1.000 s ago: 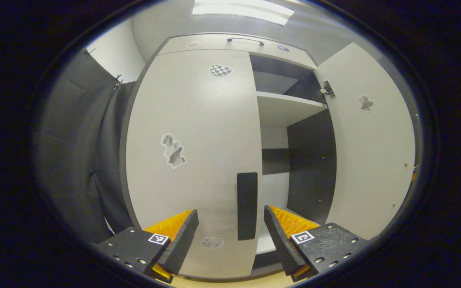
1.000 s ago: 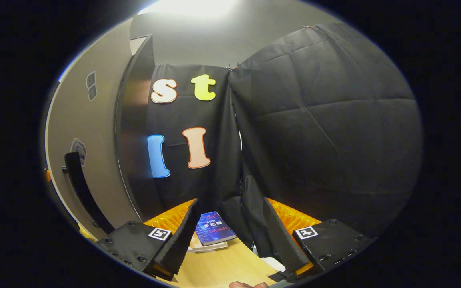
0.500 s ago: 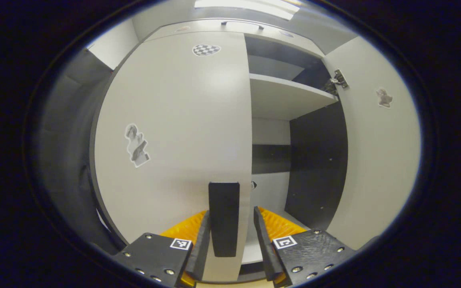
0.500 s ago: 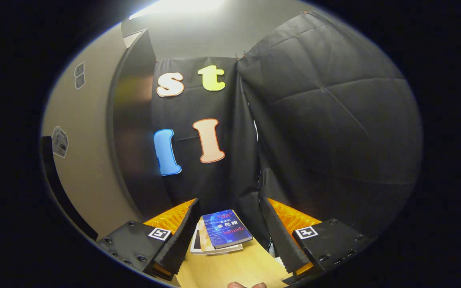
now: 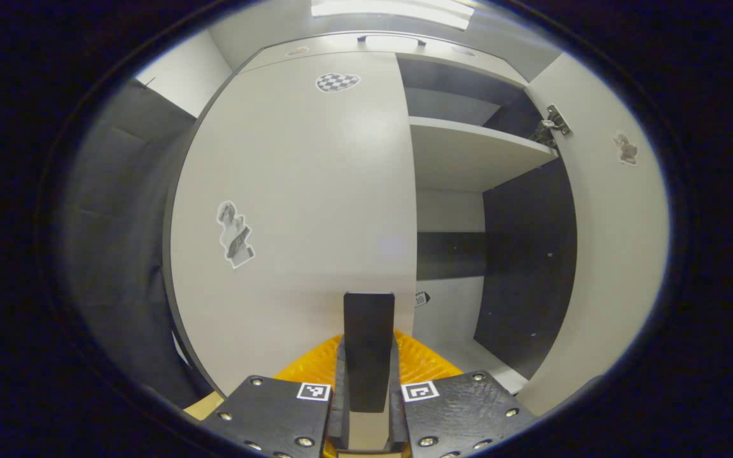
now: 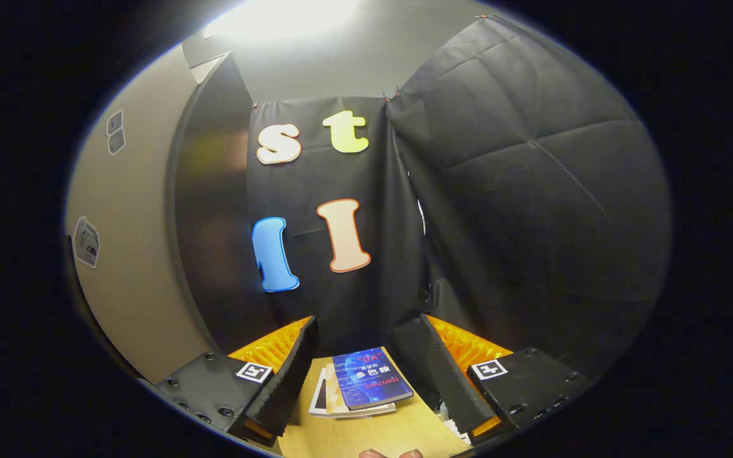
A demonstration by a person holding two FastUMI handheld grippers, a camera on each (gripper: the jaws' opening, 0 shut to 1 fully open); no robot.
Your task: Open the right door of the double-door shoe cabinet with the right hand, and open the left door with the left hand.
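Note:
In the left gripper view the cabinet's left door [image 5: 303, 191] is closed, white with stickers. Its black vertical handle [image 5: 368, 331] stands near the door's right edge. My left gripper [image 5: 367, 407] is shut on that handle, both fingers pressed against its sides. The right door [image 5: 608, 254] stands swung open at the right, hinge visible at its top. Behind it are a white shelf [image 5: 468, 152] and the dark inner wall [image 5: 525, 267]. In the right gripper view my right gripper [image 6: 366, 375] is open and holds nothing; the open right door [image 6: 131, 254] lies at its left.
A blue book [image 6: 369, 381] lies on a small stack on a wooden surface [image 6: 366, 432] between the right gripper's fingers. Black cloth [image 6: 532, 203] hangs ahead and to the right. A fingertip [image 6: 389, 453] shows at the bottom edge.
My left gripper moved in on the left door's handle and its fingers came together on it. The right gripper drifted slightly away from the open right door, staying open.

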